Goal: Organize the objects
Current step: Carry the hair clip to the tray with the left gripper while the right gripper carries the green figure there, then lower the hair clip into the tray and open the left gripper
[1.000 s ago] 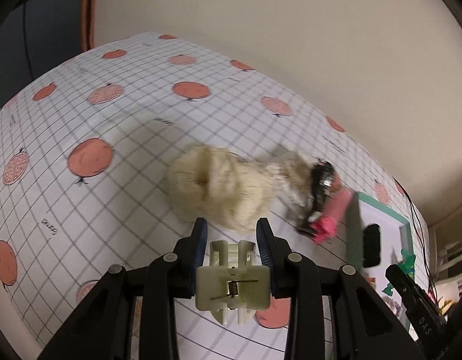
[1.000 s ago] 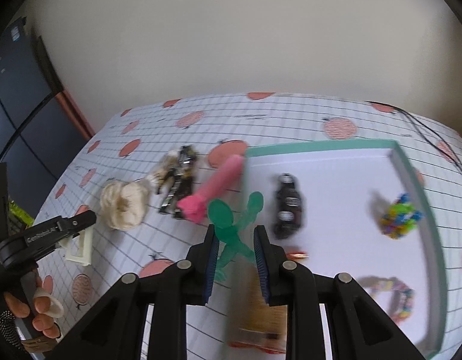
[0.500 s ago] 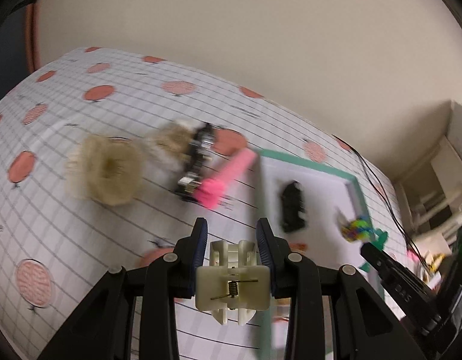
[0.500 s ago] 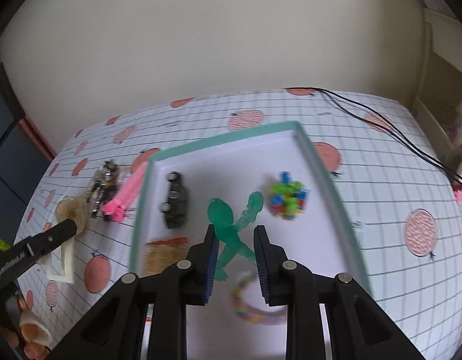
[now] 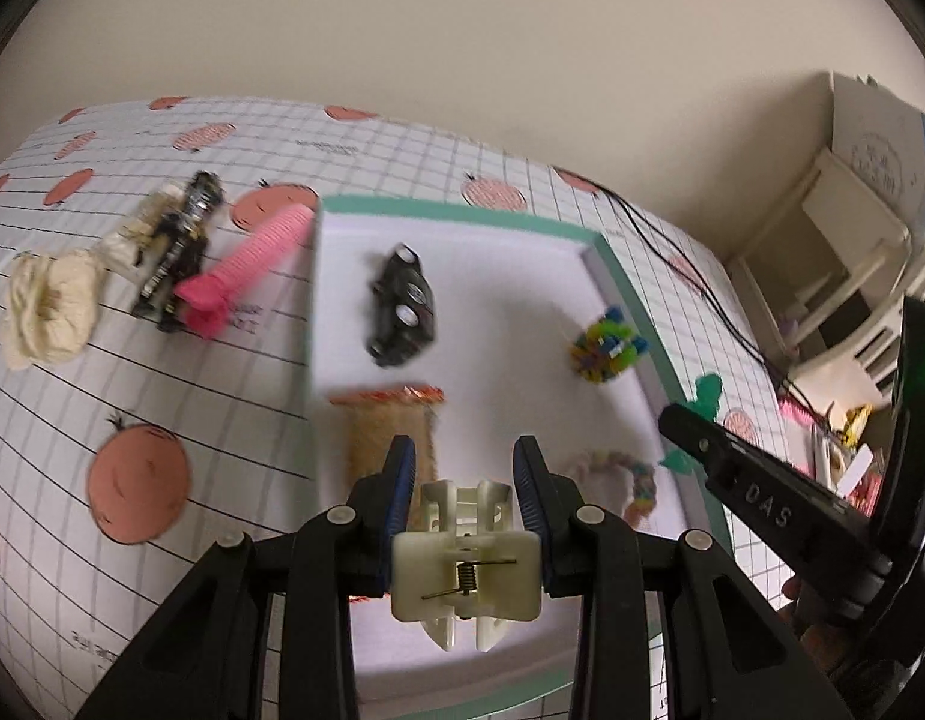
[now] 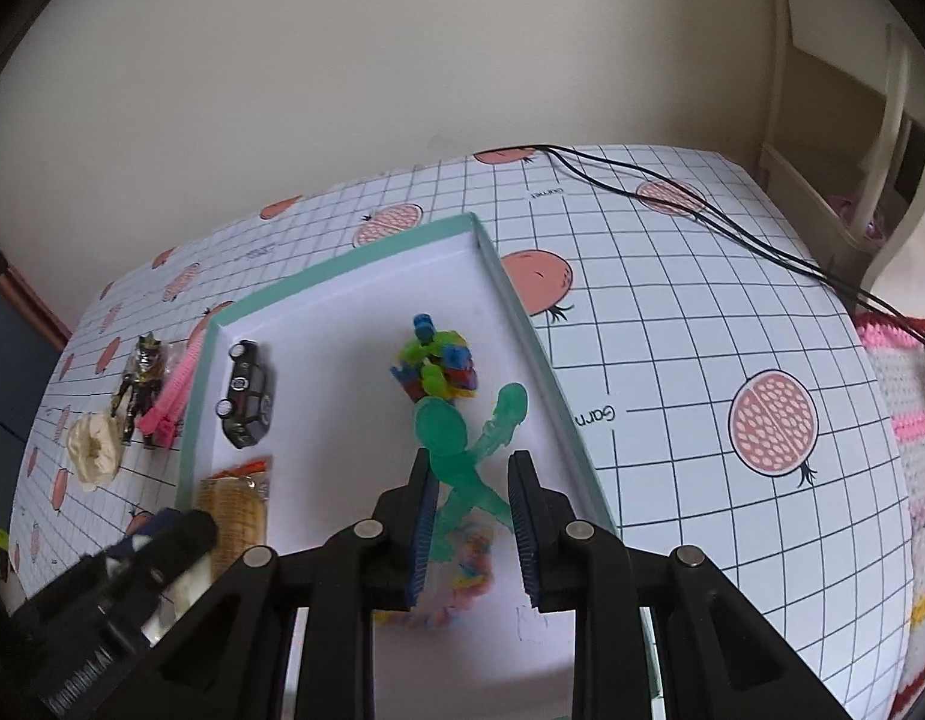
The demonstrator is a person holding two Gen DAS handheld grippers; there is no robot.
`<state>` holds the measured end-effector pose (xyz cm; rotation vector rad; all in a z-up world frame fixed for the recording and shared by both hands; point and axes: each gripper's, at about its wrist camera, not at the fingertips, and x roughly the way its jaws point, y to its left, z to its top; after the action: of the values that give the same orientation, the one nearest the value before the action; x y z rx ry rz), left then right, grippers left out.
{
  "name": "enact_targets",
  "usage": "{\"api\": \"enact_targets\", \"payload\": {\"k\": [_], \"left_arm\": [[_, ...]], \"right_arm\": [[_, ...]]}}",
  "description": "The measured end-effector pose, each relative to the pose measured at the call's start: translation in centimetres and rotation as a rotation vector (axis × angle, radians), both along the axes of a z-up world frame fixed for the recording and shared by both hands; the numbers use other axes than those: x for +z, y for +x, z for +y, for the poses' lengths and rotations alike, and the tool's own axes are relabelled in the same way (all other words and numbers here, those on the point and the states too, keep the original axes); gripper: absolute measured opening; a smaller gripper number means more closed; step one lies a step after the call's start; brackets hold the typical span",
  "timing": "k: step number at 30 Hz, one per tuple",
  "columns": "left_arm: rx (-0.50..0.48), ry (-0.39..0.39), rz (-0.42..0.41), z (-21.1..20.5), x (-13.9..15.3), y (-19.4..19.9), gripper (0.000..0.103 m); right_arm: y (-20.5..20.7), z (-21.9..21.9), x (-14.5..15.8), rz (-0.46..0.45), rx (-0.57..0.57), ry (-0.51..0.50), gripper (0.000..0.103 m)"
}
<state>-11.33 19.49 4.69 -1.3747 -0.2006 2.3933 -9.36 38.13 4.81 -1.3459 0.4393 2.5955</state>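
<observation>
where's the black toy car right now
The black toy car lies inside the teal-rimmed tray, in its far left part, beyond the orange snack packet and just across the rim from the pink comb.

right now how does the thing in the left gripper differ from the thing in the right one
The left gripper clamps a cream hair claw clip, opaque and blocky, with a metal spring. The right gripper holds a green stretchy figure, translucent and limbed, its jaws wider than the figure. Both are held above the teal-rimmed tray.

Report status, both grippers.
Left gripper shut on cream clip, over tray. Right gripper shut on green figure. Nothing blocking.
</observation>
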Motion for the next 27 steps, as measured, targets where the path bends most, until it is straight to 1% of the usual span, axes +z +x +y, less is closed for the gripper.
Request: {"api": "enact_targets", "payload": {"k": [4, 8, 12, 25, 26, 27], "left_arm": [[-0.030, -0.013, -0.015, 1.5, -0.8, 0.4, 0.035], [-0.048, -0.029, -0.027, 2.2, -1.3, 0.6, 0.035], [-0.051, -0.037, -0.042, 2.5, -1.7, 0.7, 0.035], [-0.060, -0.040, -0.062, 2.7, -1.6, 0.7, 0.035], [-0.062, -0.040, -0.063, 2.7, -1.6, 0.7, 0.035], [-0.063, -0.040, -0.063, 2.7, -1.6, 0.6, 0.035]], "right_arm": [[-0.2, -0.2, -0.2, -0.013, 0.004, 0.000, 0.026], [-0.3, -0.7, -0.6, -0.042, 0.017, 0.028, 0.026], [-0.5, -1.1, -1.0, -0.060, 0.032, 0.033, 0.026], [-0.8, -2.1, -1.2, -0.064, 0.062, 0.031, 0.027], [-0.8, -2.1, -1.2, -0.063, 0.063, 0.028, 0.028], [-0.7, -2.1, -1.1, -0.062, 0.064, 0.026, 0.031]]}}
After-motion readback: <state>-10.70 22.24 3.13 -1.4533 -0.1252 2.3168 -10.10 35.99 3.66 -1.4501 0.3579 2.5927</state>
